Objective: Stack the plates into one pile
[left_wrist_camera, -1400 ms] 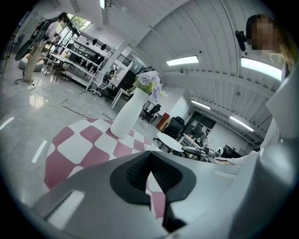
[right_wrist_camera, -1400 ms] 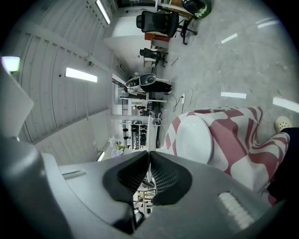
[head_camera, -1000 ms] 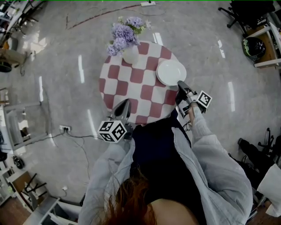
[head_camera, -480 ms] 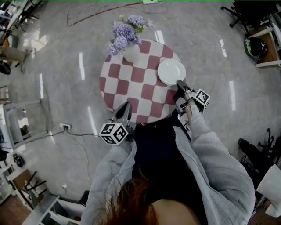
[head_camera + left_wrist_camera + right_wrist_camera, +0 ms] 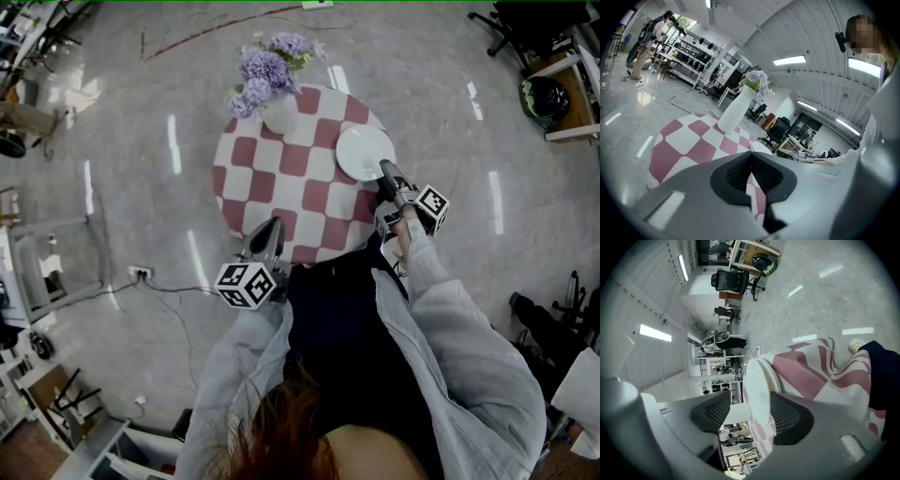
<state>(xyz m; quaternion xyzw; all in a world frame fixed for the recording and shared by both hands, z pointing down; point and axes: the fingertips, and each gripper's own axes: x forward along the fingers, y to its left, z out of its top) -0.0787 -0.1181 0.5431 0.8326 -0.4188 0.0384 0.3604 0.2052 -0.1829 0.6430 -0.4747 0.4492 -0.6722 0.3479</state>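
Observation:
A white plate [image 5: 364, 152] lies at the right side of the round red-and-white checked table [image 5: 272, 183]; in the right gripper view the plate [image 5: 758, 380] seems to rest on a second white rim. My right gripper [image 5: 384, 171] is at the plate's near rim. Its jaws are opening, the rim stands between the pads, and there is a gap on one side [image 5: 751, 400]. My left gripper [image 5: 271, 227] hangs shut and empty over the table's near-left edge [image 5: 751, 157].
A white vase [image 5: 278, 117] of purple flowers [image 5: 267, 66] stands at the table's far side, left of the plate. The person's body is close to the near edge. A power strip [image 5: 141, 274] and cables lie on the floor at left; office chairs [image 5: 525, 23] stand far right.
The right gripper's jaws were shut on the plate's rim and have now parted around it. The left gripper has stayed put.

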